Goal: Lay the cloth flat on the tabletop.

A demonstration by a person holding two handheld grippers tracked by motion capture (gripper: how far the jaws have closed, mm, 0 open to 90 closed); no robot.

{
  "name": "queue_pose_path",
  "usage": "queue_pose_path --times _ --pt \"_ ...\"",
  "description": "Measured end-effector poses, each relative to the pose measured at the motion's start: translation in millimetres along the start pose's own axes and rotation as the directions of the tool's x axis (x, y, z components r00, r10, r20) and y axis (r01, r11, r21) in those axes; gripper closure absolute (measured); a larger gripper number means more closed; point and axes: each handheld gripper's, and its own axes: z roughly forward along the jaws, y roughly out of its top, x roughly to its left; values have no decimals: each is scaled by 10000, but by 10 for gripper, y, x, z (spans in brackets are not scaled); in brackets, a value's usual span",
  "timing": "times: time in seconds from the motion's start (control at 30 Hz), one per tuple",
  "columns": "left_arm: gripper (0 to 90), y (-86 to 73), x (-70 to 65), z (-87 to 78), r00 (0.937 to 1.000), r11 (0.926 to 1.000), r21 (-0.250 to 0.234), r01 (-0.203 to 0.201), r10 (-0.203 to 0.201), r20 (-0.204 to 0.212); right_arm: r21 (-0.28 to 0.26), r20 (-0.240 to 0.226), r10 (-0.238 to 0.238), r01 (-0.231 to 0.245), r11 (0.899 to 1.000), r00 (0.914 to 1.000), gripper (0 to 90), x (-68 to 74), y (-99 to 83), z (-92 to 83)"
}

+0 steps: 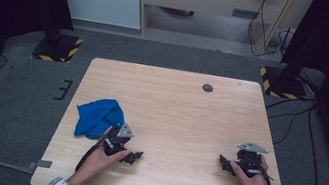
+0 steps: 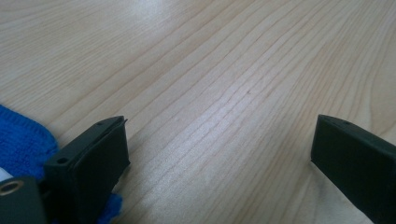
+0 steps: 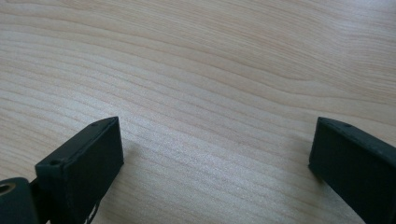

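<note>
A blue cloth (image 1: 97,117) lies crumpled on the left part of the wooden bench (image 1: 179,110), toward the near edge. Just to its right, the left gripper (image 1: 134,156) rests low over the bench in the person's left hand (image 1: 103,156), its grey plate close beside the cloth's lower right corner. In the left gripper view the two black fingers (image 2: 100,158) stand wide apart with bare wood between them; a corner of the cloth (image 2: 23,140) shows behind and beside the left-hand finger, seemingly touching it low in the picture, though contact cannot be made out for certain.

The middle of the bench is plain wood, with a small dark round disc (image 1: 208,87) set in it near the far edge.

Well apart, on the right part of the bench, the right gripper (image 1: 223,160) sits in the person's right hand (image 1: 251,180), pointing toward the middle. In the right gripper view its fingers (image 3: 84,158) are also spread wide, nothing but wood grain between them.
</note>
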Motion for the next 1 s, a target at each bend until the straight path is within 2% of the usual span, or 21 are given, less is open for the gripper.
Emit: queue_pose_path --times 0.2,0.27,0.3,0.33,0.43,0.47,0.5,0.53,0.57,0.63,0.67,0.7,0.73,0.77,0.83,0.9,0.93,0.97,1.0 --pt "36 28 -38 -35 9999 9998 -145 -156 156 11 -3 2 -5 5 10000 10000 29 0 -1 0" --pt "37 40 -48 -67 9998 9994 -273 -200 200 -10 -1 2 -3 3 10000 10000 29 0 -1 0" --pt "38 60 -52 -125 9999 9984 -547 -121 119 -39 -1 1 -3 3 10000 10000 29 0 -1 0" --pt "39 60 -52 -125 9999 9984 -547 -121 119 -39 -1 1 -3 3 10000 10000 29 0 -1 0" --pt "46 99 -34 -281 9982 9956 -899 -254 204 -563 1 -6 -1 1 10000 10000 28 0 0 0" --pt "48 99 -34 -281 9982 9956 -899 -254 204 -563 1 -6 -1 1 10000 10000 28 0 0 0" --pt "48 112 4 -395 9980 9912 -1321 -53 -31 -630 1 -7 0 0 10000 10000 28 0 0 1" --pt "50 112 4 -395 9980 9912 -1321 -53 -31 -630 1 -7 0 0 10000 10000 28 0 0 1" --pt "53 118 47 -501 9963 9851 -1714 97 -242 -825 1 -9 1 -1 10000 10000 28 0 0 1" --pt "63 118 97 -595 9916 9799 -1973 278 -519 -1182 0 -7 -5 5 10000 10000 28 0 0 1" --pt "74 118 97 -595 9916 9799 -1973 278 -519 -1182 -1 -8 -4 4 10000 10000 28 0 0 1" --pt "84 110 155 -672 9847 9754 -2156 457 -802 -1544 0 -8 -4 4 10000 10000 28 0 0 1" --pt "85 110 155 -672 9847 9754 -2156 457 -802 -1544 0 -8 -4 4 10000 10000 28 0 0 1" --pt "87 104 220 -738 9778 9719 -2287 565 -1002 -1842 0 -7 -5 5 10000 10000 28 0 0 1" --pt "88 102 284 -803 9727 9698 -2382 526 -1037 -2074 2 -5 -3 3 10000 10000 28 1 0 1" --pt "91 82 357 -874 9650 9672 -2490 510 -1119 -2372 2 -3 4 -4 10000 10000 28 1 0 1" --pt "91 82 357 -874 9650 9672 -2490 510 -1119 -2372 2 -3 4 -4 10000 10000 28 1 0 1" --pt "92 40 441 -929 9531 9657 -2539 540 -1257 -2754 5 7 8 -8 10000 10000 26 3 1 2" --pt "91 13 484 -944 9453 9675 -2479 504 -1263 -3007 6 5 10 -10 10000 10000 26 3 1 2"
